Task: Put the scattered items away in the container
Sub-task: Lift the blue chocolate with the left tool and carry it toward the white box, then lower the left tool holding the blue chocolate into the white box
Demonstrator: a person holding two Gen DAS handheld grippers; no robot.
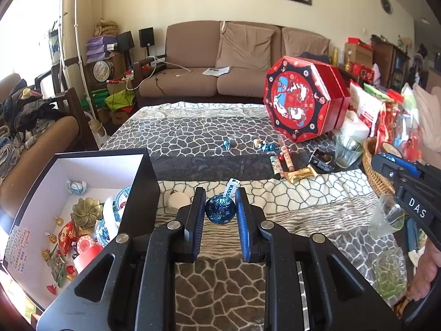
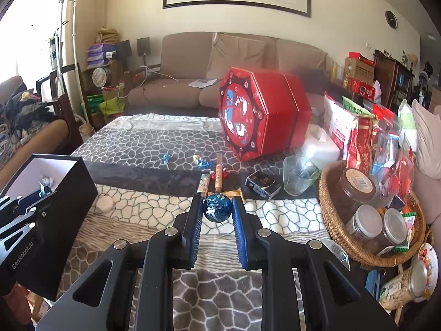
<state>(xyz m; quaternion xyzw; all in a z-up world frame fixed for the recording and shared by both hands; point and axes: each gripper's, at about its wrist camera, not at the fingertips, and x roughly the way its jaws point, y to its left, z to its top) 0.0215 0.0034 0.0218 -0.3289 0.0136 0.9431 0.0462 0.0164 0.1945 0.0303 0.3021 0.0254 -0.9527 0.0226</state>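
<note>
Both grippers, left gripper [image 1: 220, 209] and right gripper [image 2: 216, 209], clamp blue chocolates [image 1: 220, 213] (foil dents easily); carry them over the box [image 1: 93, 165] at left before releasing.

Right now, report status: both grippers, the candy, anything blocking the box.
Left gripper shut on a blue foil candy. Right gripper shut on another blue candy. Black box open at left, path unobstructed. More candies on the blanket.

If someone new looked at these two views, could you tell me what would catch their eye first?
Probably the big red octagonal gift box, tilted on its edge at the far right of the patterned table. Next, the blue foil chocolates: the left hand-held gripper is shut on one beside the black container of sweets, and the right hand-held gripper is shut on another.
</note>
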